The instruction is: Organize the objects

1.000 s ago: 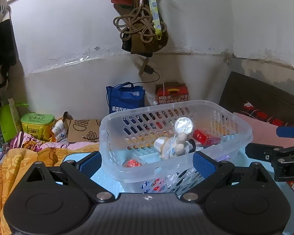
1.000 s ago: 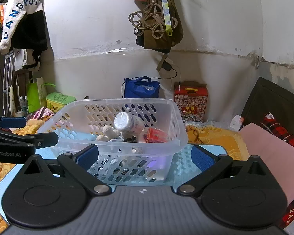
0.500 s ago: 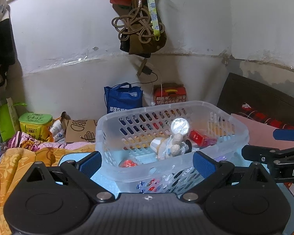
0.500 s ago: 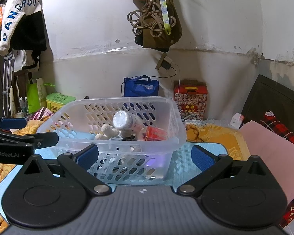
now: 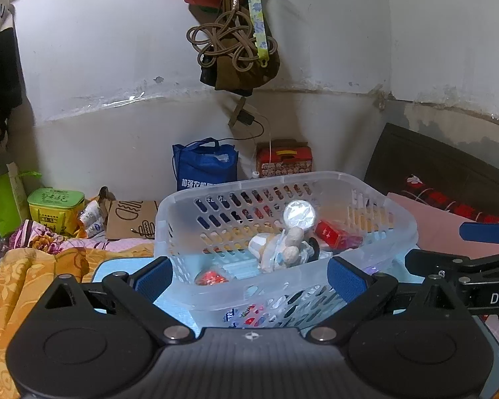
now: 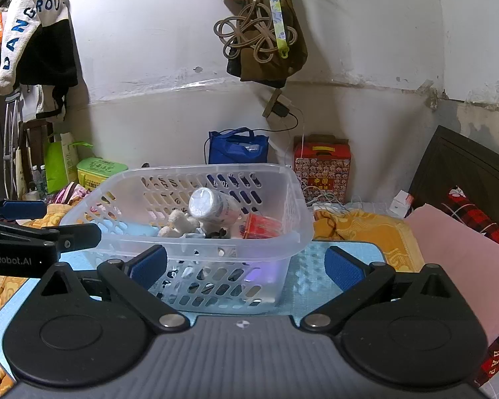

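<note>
- My left gripper (image 5: 249,274) has its jaws spread wide with nothing gripped; the near rim of the basket shows between the blue pads (image 5: 154,276), but the pads are not touching it.
- My right gripper (image 6: 246,266) is also wide open and empty, facing the near right corner of the basket.
- The clear slotted plastic basket (image 5: 396,229) sits on a light blue mat (image 6: 312,266), just beyond both grippers.
- Inside the basket a bottle with a foil top (image 6: 209,204) lies tilted, foil end toward me, roughly in the middle.
- A small cream plush toy (image 6: 179,222) lies just left of the bottle, touching it.
- A red packet (image 6: 261,226) sits to the right of the bottle, near the right wall of the basket.
- From the left wrist view I also see a small red item (image 5: 211,277) on the basket floor near the front left.
- Far behind, against the wall, stand a blue tote bag (image 6: 238,148) and a red carton (image 6: 322,166).
- A green box (image 5: 55,204) sits far left on the bedding.
</note>
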Demonstrator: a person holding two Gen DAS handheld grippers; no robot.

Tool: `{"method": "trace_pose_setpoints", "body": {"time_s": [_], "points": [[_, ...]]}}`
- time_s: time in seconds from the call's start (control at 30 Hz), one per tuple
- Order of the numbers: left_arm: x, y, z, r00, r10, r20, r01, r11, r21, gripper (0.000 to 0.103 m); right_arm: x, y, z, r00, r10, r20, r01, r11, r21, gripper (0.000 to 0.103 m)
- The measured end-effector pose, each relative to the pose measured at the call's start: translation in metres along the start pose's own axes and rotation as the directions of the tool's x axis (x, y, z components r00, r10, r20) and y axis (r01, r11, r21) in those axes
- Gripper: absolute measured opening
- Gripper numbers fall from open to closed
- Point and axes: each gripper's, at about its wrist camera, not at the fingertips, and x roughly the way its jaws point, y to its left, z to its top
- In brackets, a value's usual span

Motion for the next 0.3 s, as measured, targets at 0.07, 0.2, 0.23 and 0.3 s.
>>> {"method": "trace_pose_setpoints", "body": {"time_s": [0.07, 0.2, 0.23, 0.3], "points": [[-0.0004, -0.0006, 0.0002, 1.0, -0.009, 0.005, 0.009, 1.0, 0.001, 0.101, 0.0001, -0.0002, -0.0002, 1.0, 0.0, -0.001, 0.0, 1.0, 0.0, 0.103], [-0.0044, -0.0033, 0.0, 0.999, 0.005, 0.032, -0.006, 1.0, 0.015, 0.101, 0.0003, -0.001, -0.0003, 1.0, -0.001, -0.001, 0.001, 1.0, 0.0, 0.103], [-0.0047, -0.0033, 0.0002, 1.0, 0.002, 0.03, -0.003, 1.0, 0.013, 0.101, 0.0006, -0.0017, -0.0008, 1.0, -0.002, -0.002, 0.002, 1.0, 0.001, 0.103], [-0.0049, -0.0031, 0.0011, 1.0, 0.0, 0.031, -0.001, 1.0, 0.01, 0.101, 0.0013, -0.0032, -0.0019, 1.0, 0.0, -0.004, 0.0, 1.0, 0.004, 0.103]]}}
